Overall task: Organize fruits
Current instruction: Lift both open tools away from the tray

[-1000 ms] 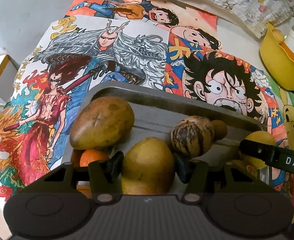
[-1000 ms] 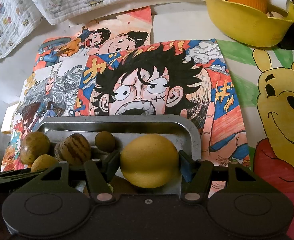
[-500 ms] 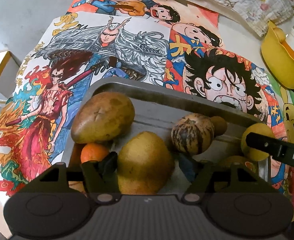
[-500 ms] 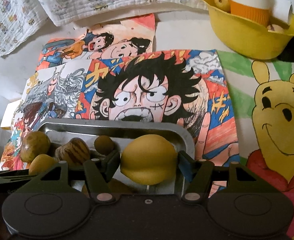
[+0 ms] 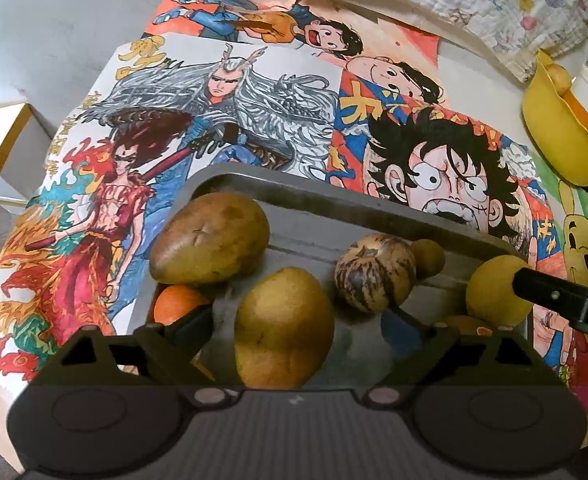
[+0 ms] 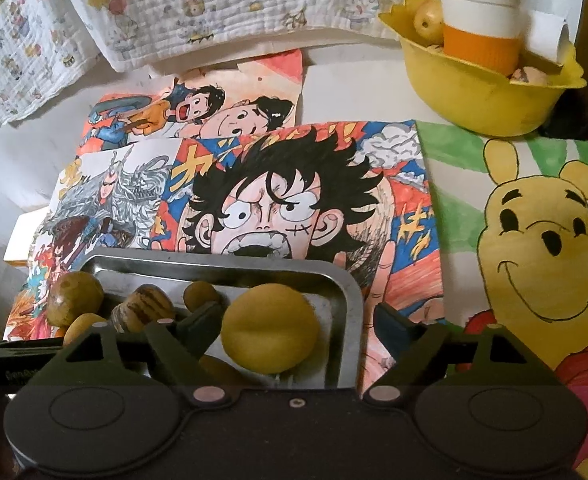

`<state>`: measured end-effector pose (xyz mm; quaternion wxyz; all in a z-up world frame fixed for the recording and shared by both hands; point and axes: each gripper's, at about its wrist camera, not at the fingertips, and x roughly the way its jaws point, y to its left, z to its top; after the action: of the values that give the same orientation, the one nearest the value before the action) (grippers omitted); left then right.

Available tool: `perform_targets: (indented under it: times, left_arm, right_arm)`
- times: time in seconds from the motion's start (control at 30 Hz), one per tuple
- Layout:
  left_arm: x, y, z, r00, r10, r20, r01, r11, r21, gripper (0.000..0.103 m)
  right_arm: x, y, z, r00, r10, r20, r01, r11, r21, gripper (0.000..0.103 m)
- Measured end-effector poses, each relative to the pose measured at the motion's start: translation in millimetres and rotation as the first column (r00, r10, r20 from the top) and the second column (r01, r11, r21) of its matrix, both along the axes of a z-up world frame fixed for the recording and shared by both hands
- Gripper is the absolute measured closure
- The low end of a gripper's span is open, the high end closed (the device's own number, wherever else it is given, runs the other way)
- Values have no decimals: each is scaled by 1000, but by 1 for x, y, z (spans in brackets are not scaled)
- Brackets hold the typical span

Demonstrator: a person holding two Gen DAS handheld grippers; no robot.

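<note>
A metal tray (image 5: 334,192) holds several fruits. In the left wrist view a yellow mango (image 5: 284,326) lies between the fingers of my left gripper (image 5: 302,324), whose jaws are opening and stand clear of it on both sides. Around it lie a big brownish mango (image 5: 210,238), an orange (image 5: 178,308), a striped round fruit (image 5: 374,272) and a small brown fruit (image 5: 428,258). In the right wrist view a round yellow fruit (image 6: 270,328) rests in the tray's right corner (image 6: 350,292) between the opening jaws of my right gripper (image 6: 298,324), no longer pressed.
The tray sits on coloured cartoon drawings (image 6: 278,208) spread over a white table. A yellow bowl (image 6: 486,96) with a white and orange cup (image 6: 480,20) and fruit stands at the back right. A printed cloth (image 6: 214,4) lies along the back, and a white box (image 5: 2,148) at the far left.
Both grippers were shut on their yellow fruits; their jaws have since spread apart, and both fruits now lie loose in the tray. The right gripper has lifted slightly.
</note>
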<state>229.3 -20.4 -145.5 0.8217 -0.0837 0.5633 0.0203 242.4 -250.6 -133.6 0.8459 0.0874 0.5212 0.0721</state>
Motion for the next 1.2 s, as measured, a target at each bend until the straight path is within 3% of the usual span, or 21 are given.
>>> perform_targets:
  times: [0.37,0.8,1.13,1.2]
  left_arm:
    - [-10,2,17,999,26,36,-27,999,25,1]
    - [-24,15,40,993,97,69,-100,995,31,1]
    - [-43,25,60,987,105,125,-109,994,31,1]
    - [-47,28,65,982,116,147,-120,993,19,1]
  right_arm:
    - [-11,-8,17,999,-1,52,2,1000,-14,2]
    - [-21,-2,45,987,8,159,-4,1000,-28,1]
    - [-49,17,68,940,70,335,-31,992,-121,1]
    - [-53,17,71,929,48,368,-10,994,-106,1]
